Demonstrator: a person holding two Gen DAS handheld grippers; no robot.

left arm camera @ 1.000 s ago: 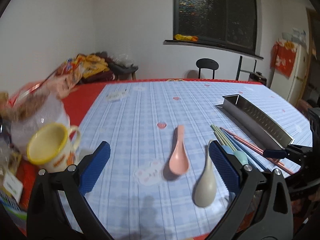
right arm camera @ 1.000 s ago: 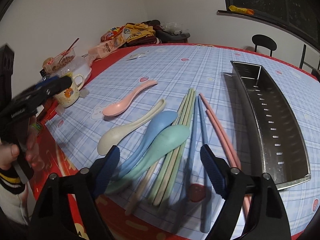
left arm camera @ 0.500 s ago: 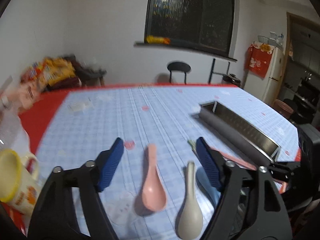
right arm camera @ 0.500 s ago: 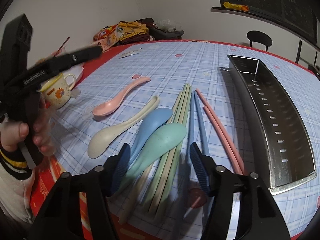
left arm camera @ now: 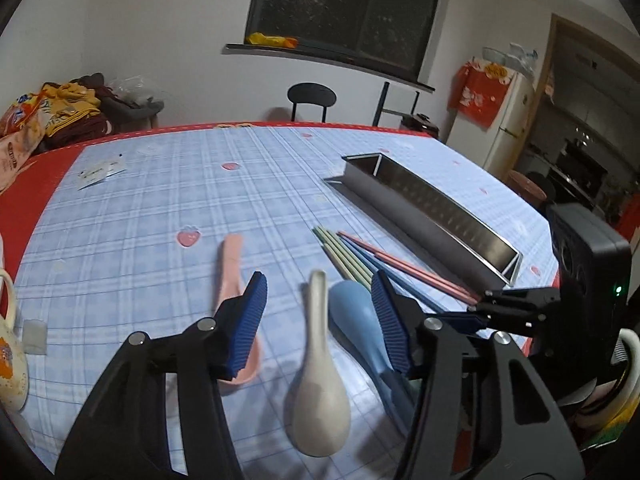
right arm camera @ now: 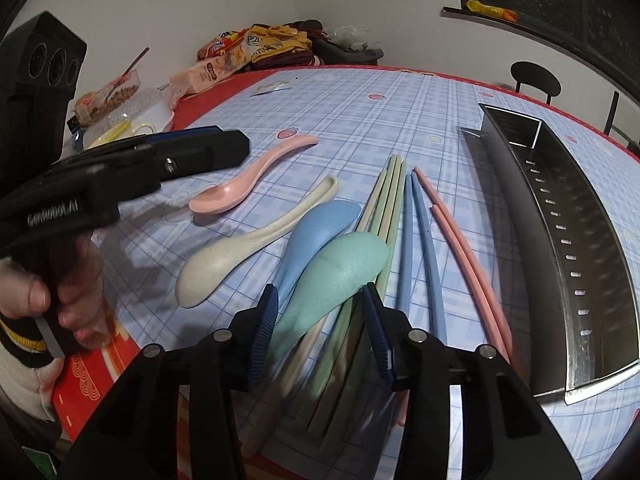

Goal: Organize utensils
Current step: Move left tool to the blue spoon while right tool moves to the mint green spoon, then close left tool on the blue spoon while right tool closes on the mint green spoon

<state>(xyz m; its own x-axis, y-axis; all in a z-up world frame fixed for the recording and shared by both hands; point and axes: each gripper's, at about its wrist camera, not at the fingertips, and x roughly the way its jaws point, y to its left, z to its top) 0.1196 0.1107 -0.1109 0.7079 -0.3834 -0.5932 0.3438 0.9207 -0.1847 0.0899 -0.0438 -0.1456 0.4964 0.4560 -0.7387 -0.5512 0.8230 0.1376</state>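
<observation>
Where legible — "GenRobot.AI" on left gripper (right arm camera: 192,156)

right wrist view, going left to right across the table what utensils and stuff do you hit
pink spoon → cream spoon → blue spoon → teal spoon → blue chopsticks → pink chopsticks → metal tray

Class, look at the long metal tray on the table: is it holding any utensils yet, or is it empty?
Empty, as far as it shows. The metal tray shows only its bare slotted floor; the spoons and chopsticks lie outside it.
</observation>
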